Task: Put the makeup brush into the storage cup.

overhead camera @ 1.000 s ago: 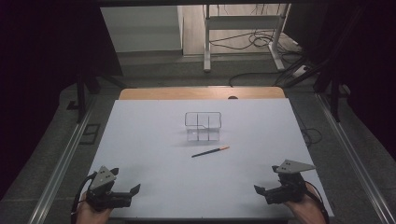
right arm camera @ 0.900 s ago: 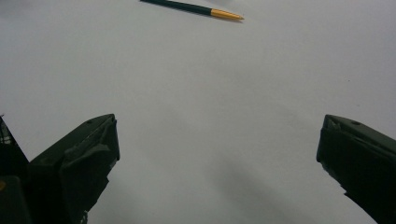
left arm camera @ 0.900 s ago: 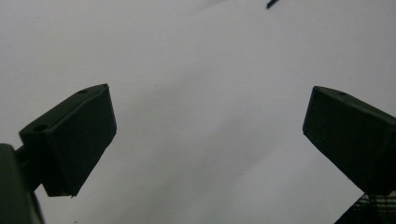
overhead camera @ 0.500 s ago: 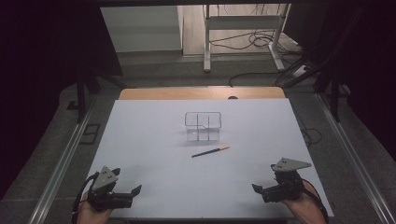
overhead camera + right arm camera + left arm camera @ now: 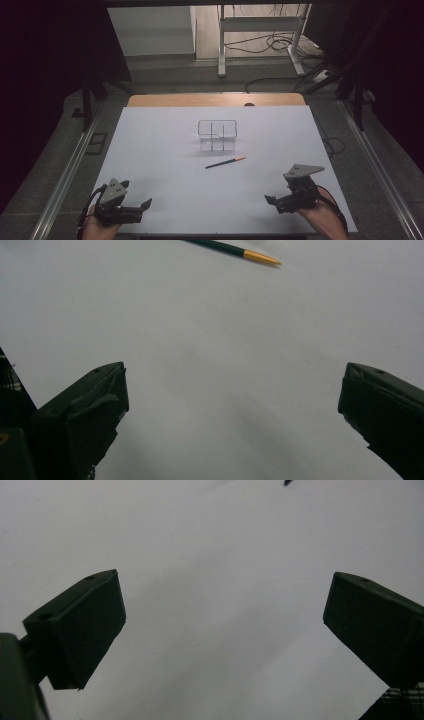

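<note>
A dark pen with an orange end (image 5: 225, 162) lies flat on the white table (image 5: 165, 150) just in front of a clear plastic organiser with compartments (image 5: 217, 134). The same pen (image 5: 235, 250) crosses the top of the right gripper view. My left gripper (image 5: 141, 208) is held low at the table's front left corner, open, with nothing between its jaws (image 5: 220, 625). My right gripper (image 5: 272, 201) hovers at the front right, open and empty (image 5: 232, 405), pointing left toward the table's middle. Both grippers are well short of the pen.
A strip of wooden tabletop (image 5: 215, 99) shows beyond the white sheet's far edge. Metal rails (image 5: 65, 175) run along both sides of the table. Behind it stand a white rack (image 5: 260, 30) and loose cables (image 5: 280, 45) on the floor.
The right gripper has drifted slightly left and forward over the table. The left gripper has shifted a little; both stay open. Pen and organiser have not moved.
</note>
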`<state>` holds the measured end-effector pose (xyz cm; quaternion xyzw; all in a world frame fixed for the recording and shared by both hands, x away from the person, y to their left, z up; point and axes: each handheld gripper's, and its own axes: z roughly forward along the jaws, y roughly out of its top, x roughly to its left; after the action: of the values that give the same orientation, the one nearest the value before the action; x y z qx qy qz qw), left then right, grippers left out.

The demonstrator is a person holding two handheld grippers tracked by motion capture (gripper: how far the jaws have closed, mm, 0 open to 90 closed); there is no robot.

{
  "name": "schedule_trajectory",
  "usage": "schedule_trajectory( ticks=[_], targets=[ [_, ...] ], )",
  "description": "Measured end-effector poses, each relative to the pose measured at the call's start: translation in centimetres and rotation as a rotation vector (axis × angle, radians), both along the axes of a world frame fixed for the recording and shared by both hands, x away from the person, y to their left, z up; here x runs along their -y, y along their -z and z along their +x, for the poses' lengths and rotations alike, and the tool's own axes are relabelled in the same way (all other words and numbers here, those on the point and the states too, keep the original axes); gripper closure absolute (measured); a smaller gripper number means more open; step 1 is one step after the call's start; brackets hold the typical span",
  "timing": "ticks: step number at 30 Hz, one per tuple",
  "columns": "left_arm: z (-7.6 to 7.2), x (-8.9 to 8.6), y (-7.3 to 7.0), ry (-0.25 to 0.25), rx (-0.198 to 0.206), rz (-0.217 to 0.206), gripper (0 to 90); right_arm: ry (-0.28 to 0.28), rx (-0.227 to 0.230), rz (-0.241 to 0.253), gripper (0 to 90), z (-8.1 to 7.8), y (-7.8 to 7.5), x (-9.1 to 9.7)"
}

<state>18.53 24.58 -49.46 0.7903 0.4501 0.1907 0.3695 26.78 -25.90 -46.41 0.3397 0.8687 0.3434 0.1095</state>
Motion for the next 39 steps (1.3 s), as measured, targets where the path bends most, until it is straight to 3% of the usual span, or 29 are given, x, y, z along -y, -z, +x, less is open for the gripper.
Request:
schedule_trajectory(
  ticks=[14,29,39],
  targets=[
    [0.0,0.1,0.1,0.007,-0.006,0.014,4.2,-0.012,-0.008,-0.062,0.0,2.0,-0.7,-1.4],
    [0.0,0.1,0.1,0.005,-0.003,0.015,4.2,-0.056,-0.053,-0.085,0.3,3.6,-1.3,-3.6],
    [0.0,0.0,0.0,-0.007,0.000,0.013,4.1,-0.087,-0.042,-0.139,10.3,5.1,-1.7,-5.0]
  ],
)
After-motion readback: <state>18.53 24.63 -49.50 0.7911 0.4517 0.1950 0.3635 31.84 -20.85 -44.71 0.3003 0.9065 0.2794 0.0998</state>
